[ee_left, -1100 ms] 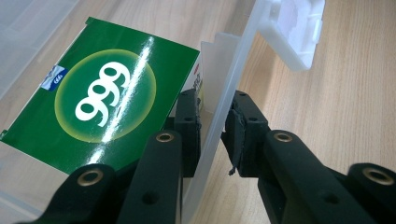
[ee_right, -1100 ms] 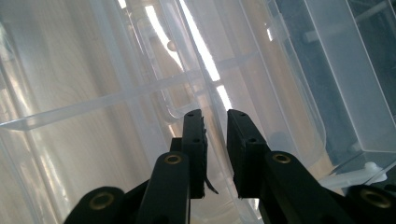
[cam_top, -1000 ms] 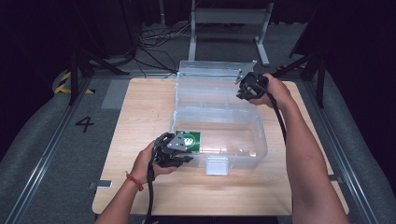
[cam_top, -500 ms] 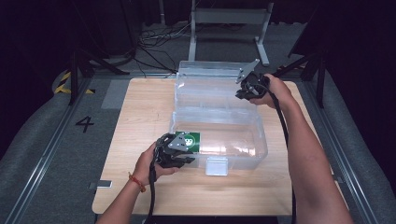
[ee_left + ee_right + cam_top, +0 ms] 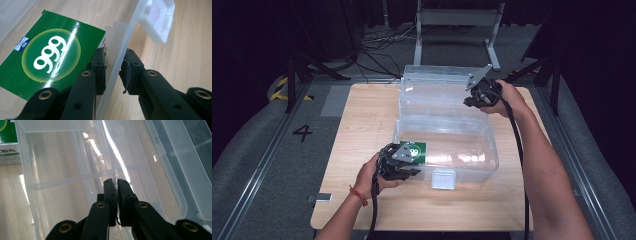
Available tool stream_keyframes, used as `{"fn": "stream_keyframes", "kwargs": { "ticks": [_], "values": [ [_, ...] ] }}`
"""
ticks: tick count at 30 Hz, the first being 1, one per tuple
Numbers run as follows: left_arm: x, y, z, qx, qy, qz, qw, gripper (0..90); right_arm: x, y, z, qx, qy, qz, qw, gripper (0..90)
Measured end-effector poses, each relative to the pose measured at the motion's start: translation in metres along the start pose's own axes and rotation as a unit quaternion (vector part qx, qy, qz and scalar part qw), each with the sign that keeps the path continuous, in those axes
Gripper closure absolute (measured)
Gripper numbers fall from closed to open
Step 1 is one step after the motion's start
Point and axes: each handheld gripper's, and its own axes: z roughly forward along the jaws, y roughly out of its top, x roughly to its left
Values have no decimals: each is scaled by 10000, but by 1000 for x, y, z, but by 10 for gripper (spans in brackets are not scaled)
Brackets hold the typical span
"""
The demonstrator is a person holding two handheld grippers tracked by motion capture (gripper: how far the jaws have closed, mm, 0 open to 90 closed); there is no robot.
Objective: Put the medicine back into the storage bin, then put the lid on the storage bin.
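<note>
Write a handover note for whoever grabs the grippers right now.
Left gripper: jaws astride the front wall of the clear box, near its latch; not visibly clamped.
Right gripper: shut on the edge of the lid, holding it up.
Green carton: lying flat inside the box at its front left corner.
Done: box open, carton inside.
Left, as a guess: release the wall, lower the lid, snap the latch.
</note>
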Motion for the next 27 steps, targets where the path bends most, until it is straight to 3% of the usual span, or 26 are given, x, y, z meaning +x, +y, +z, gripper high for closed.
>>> {"fn": "stream_keyframes", "kwargs": {
  "ticks": [8, 19, 27],
  "values": [
    [0, 0, 0, 13, -22, -14, 10000, 741, 5, 2, -8, -39, 55, -164, 9998, 890],
    [-1, 0, 0, 2, -17, -71, 10000, 731, 13, -2, -20, -232, 161, -183, 9994, 899],
    [-4, 0, 1, -21, 81, -130, 9999, 733, 22, 2, -27, -352, 141, -269, 9989, 898]
  ]
}}
